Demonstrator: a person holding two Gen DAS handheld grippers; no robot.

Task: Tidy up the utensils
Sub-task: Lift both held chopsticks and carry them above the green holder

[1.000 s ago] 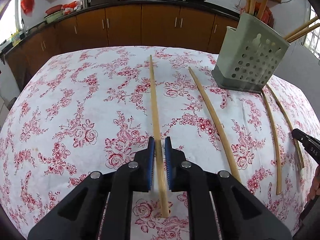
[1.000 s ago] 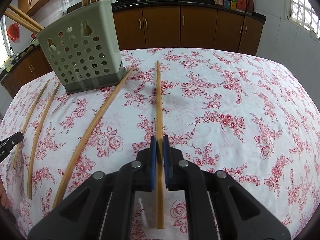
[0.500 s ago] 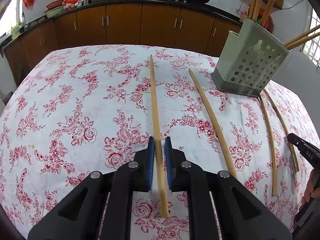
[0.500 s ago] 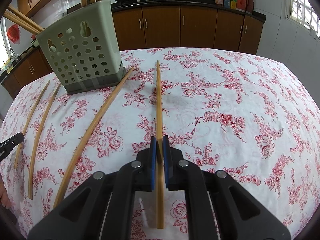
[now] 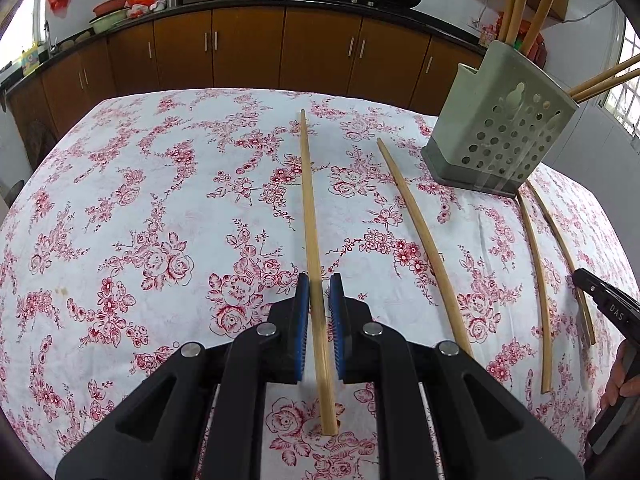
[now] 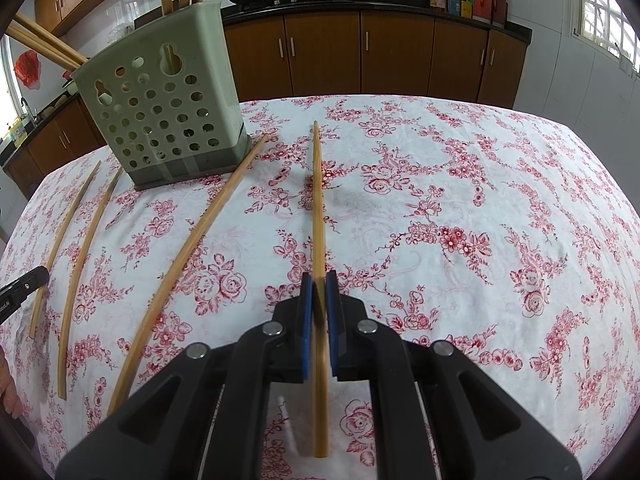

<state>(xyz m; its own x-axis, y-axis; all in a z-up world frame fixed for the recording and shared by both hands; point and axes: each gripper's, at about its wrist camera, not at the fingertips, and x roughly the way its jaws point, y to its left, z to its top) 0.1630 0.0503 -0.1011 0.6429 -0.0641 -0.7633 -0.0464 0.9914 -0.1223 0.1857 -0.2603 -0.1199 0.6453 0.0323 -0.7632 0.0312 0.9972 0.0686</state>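
A green perforated utensil holder stands on the floral tablecloth and holds several wooden chopsticks; it also shows in the right wrist view. My left gripper straddles a long wooden chopstick lying on the cloth, with a small gap on each side. My right gripper is shut on another wooden chopstick, whose far tip points across the table. Three more chopsticks lie loose: one between the grippers and two by the holder.
The table is covered by a white cloth with red flowers. Brown kitchen cabinets and a counter with woks run along the far wall. The right gripper's tip shows at the right edge of the left view.
The left view has risen and tilted slightly, showing more of the cabinets. The right gripper and its chopstick have barely moved.
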